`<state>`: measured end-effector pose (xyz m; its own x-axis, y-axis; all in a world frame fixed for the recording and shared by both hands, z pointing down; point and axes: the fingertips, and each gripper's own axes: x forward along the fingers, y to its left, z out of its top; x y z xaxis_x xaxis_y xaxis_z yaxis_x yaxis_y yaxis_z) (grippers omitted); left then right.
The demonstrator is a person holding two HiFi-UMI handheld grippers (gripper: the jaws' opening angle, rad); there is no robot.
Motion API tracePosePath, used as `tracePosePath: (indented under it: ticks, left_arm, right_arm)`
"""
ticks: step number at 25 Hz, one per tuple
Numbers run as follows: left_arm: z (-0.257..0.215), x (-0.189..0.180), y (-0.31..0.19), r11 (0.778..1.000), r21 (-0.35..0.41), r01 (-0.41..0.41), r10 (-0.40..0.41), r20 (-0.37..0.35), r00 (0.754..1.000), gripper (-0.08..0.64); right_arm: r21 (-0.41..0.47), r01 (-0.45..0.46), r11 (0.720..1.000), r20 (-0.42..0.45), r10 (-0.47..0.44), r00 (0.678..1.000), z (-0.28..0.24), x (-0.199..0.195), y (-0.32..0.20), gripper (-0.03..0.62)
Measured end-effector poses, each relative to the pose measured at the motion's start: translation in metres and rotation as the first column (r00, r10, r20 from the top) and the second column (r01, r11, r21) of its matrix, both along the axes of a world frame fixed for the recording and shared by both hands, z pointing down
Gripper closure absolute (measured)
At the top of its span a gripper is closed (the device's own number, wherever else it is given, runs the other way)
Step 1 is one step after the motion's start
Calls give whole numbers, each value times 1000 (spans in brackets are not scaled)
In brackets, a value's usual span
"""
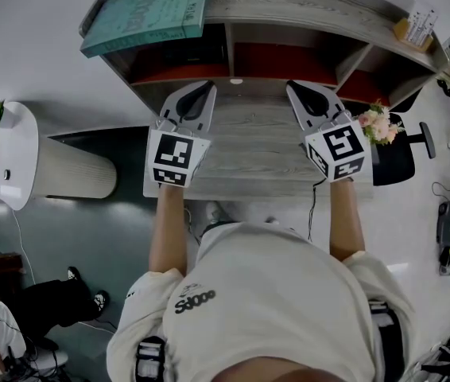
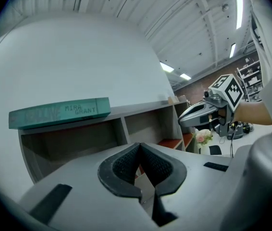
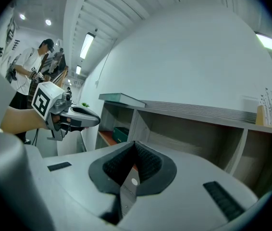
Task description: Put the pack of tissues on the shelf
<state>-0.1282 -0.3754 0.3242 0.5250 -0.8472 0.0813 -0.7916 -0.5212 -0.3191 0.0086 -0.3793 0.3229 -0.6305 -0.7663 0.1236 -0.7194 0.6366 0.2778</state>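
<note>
A grey wooden shelf unit [image 1: 304, 6] stands at the back of the desk [image 1: 249, 153], with red-floored compartments. In the right gripper view a dark green pack-like thing [image 3: 121, 134] lies in the left compartment; I cannot tell for sure that it is the tissues. My left gripper [image 1: 207, 86] hovers over the desk in front of the left compartment, its jaws shut [image 2: 139, 146] with nothing between them. Level with it to the right is my right gripper [image 1: 292, 86], also shut and empty [image 3: 135, 144]. Each gripper shows in the other's view: the right gripper [image 2: 193, 117] and the left gripper [image 3: 85, 117].
A teal book [image 1: 145, 14] lies on the shelf top at the left. A small box of cards [image 1: 416, 26] stands at its right end. Pink flowers [image 1: 376, 123] and a black office chair [image 1: 400, 153] are right of the desk. A person [image 3: 30, 71] stands far off.
</note>
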Motion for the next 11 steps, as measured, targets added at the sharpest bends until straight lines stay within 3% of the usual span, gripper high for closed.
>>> tracePosePath:
  ticks: [11]
  left_arm:
    - [6, -4, -1, 1000, -10, 4, -4, 22, 1000, 541]
  right_arm:
    - [4, 1, 1000, -27, -1, 1000, 2, -2, 1, 594]
